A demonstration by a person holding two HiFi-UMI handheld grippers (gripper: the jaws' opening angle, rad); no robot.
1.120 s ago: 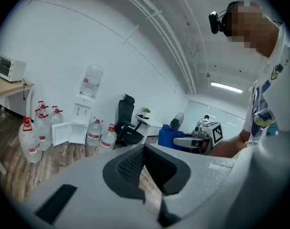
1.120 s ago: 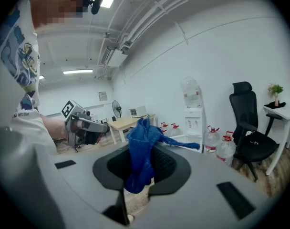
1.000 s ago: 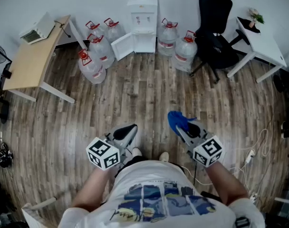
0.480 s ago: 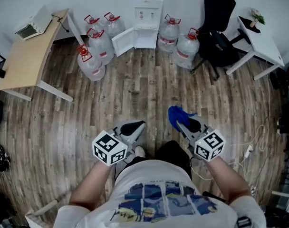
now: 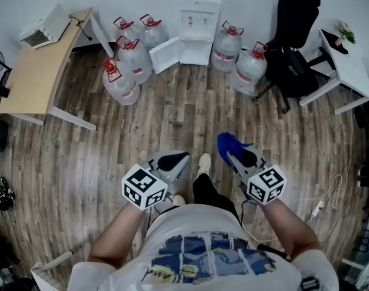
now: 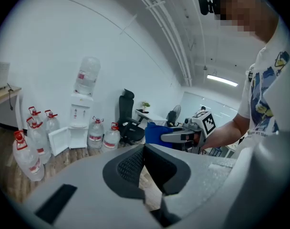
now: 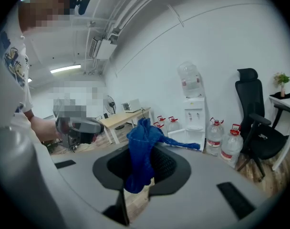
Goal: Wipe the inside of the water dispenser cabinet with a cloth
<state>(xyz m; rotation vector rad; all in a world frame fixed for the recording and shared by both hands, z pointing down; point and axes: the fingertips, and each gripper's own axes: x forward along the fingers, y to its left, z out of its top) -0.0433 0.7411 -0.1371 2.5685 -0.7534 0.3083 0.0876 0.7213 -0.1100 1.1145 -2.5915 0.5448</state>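
wood floor (image 5: 172, 102), head view: water dispenser (image 5: 198, 26) stands at the far wall, cabinet door (image 5: 165, 54) open, bottles (image 5: 127, 71) on either side, all well apart from the person. left gripper (image 5: 174, 161) and right gripper (image 5: 233, 152) are held low before the body. left gripper view: jaws pressed together, nothing between them. right gripper view: jaws clamped on a bunched blue cloth (image 7: 140, 151), one tail trailing out.
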